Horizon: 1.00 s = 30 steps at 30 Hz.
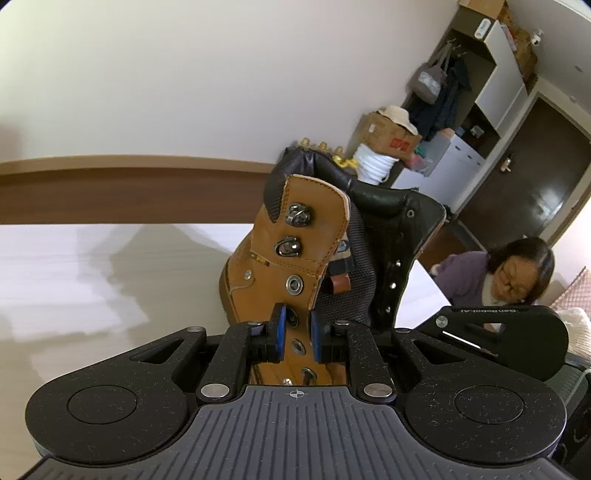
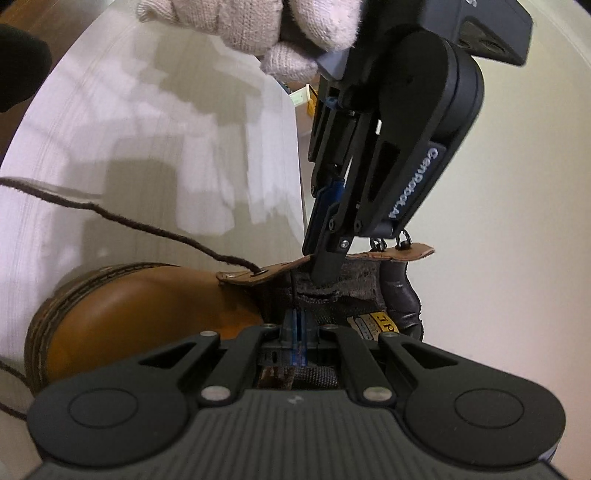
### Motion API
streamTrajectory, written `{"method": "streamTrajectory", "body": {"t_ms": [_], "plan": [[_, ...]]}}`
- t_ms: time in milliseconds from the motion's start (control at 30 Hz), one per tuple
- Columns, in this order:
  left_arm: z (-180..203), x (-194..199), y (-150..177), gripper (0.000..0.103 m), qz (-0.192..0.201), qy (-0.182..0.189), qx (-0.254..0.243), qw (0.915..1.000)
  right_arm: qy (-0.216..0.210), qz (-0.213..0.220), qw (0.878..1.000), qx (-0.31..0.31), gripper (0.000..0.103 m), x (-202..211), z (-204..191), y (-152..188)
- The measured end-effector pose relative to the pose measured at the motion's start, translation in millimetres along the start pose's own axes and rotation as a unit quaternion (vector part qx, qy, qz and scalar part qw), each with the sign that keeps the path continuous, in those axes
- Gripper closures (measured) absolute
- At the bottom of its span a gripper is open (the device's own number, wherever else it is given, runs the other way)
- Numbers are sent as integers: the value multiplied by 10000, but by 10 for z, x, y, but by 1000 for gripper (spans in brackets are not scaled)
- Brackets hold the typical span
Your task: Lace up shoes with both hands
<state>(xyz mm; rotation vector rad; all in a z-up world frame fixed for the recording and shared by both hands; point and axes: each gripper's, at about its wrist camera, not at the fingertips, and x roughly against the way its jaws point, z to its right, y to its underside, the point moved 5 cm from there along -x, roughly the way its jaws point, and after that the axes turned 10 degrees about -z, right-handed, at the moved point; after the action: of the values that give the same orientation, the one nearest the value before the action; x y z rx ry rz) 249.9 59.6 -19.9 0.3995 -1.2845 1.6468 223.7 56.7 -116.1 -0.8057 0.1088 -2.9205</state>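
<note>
A tan leather boot [image 1: 266, 258] stands on the white table [image 1: 74, 277], toe towards me in the right wrist view. My left gripper [image 1: 298, 332] is shut on the boot's eyelet flap [image 1: 314, 229], which runs up between the blue pads. From the right wrist view it comes down from above and pinches that flap [image 2: 406, 254] edge-on. My right gripper [image 2: 297, 328] sits low over the tongue [image 2: 354, 291], pads together. A thin dark strand runs from them up to the flap. The dark shoelace [image 2: 129, 221] leaves a low eyelet and trails off left.
A gloved hand [image 2: 295, 29] holds the left gripper's handle. A seated person in purple [image 1: 495, 273] is beyond the table's right edge. Boxes, hanging bags and a cupboard [image 1: 480, 92] stand behind, and a wooden rail [image 1: 110, 184] runs along the table's far side.
</note>
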Motion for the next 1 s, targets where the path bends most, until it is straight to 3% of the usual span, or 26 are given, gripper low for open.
{"method": "streamTrajectory", "body": {"t_ms": [1000], "plan": [[-18, 56, 23, 86, 3, 92, -217, 9997, -303, 279, 9978, -526, 100, 54, 55, -8]]}}
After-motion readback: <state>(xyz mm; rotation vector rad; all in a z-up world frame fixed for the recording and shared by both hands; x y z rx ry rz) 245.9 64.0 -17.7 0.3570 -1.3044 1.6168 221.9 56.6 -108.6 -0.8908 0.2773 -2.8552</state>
